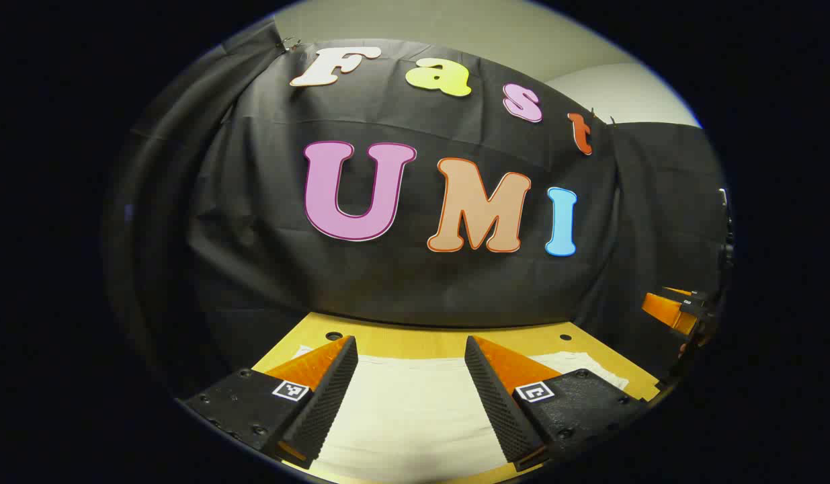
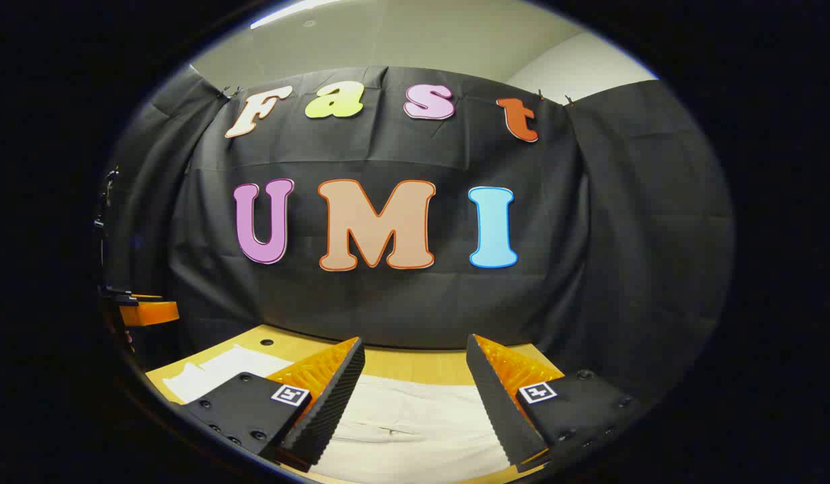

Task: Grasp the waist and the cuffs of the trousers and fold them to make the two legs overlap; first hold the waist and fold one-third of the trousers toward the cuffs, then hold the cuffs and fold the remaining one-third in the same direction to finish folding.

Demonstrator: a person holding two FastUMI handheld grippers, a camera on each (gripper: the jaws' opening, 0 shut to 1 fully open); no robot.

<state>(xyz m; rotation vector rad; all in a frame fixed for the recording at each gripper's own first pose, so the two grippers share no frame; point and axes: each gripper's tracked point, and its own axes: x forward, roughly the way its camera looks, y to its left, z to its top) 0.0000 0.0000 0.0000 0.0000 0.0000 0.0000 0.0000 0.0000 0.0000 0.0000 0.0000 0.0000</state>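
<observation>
Spread fingers of the left gripper (image 1: 410, 376) and right gripper (image 2: 415, 380) are hovering over pale trousers (image 1: 415, 410) lying flat on the counter (image 1: 415, 341), their ends cut off

ahead: open air over trousers (image 1: 408, 410) | far edge: booth wall (image 1: 415, 289) blocks | table (image 1: 415, 341) strip bare

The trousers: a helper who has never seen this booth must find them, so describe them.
Start at the wooden table that stands before the black cloth wall. The trousers lie spread flat on its top, under both open grippers. They are the only pale cream fabric there, against the yellow-brown wood.
</observation>
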